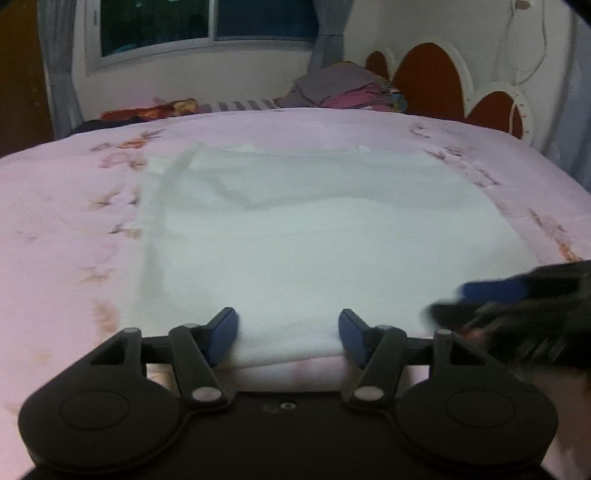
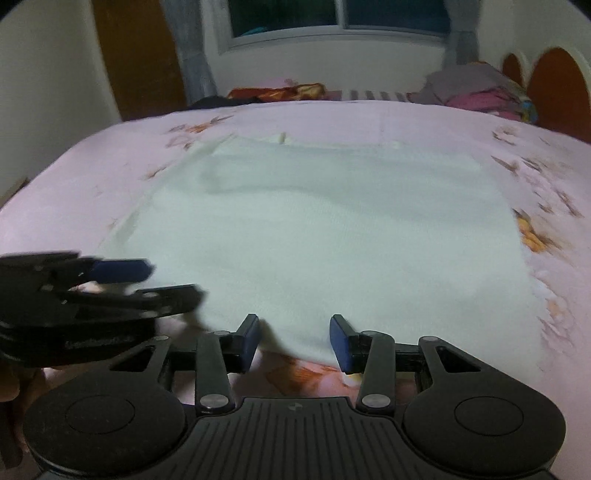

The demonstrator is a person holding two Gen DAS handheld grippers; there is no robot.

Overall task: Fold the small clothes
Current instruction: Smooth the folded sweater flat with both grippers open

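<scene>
A bed (image 1: pixel 55 221) with a pale pink flowered cover fills the room below a dark window (image 1: pixel 207 22), and a heap of folded clothes (image 1: pixel 343 90) sits at its far edge by a red and white headboard (image 1: pixel 428 79). The task's thing, a white garment (image 1: pixel 314 236), lies spread flat in the middle of the bed, its near hem just at the two tools, probably so that both near corners can be lifted together and carried to the far side for a fold. The left gripper (image 1: pixel 288 334) stands with its blue pads either side of the near hem; the jaws are parted and the cloth lies between them, pressed by neither pad, so it is released, not grasping. The right gripper (image 2: pixel 295 341) is likewise parted over the near hem, a little cloth dipping between the pads without a clear pinch; I judge it released too. Both tools tilt downward, which suits taking a thin edge off a soft surface. The left wrist view alone shows the headboard in full and a cord on the wall (image 1: pixel 539 48); the right wrist view alone shows a brown door (image 2: pixel 136 55) at the far left. Each view shows the other tool side on, blurred.
</scene>
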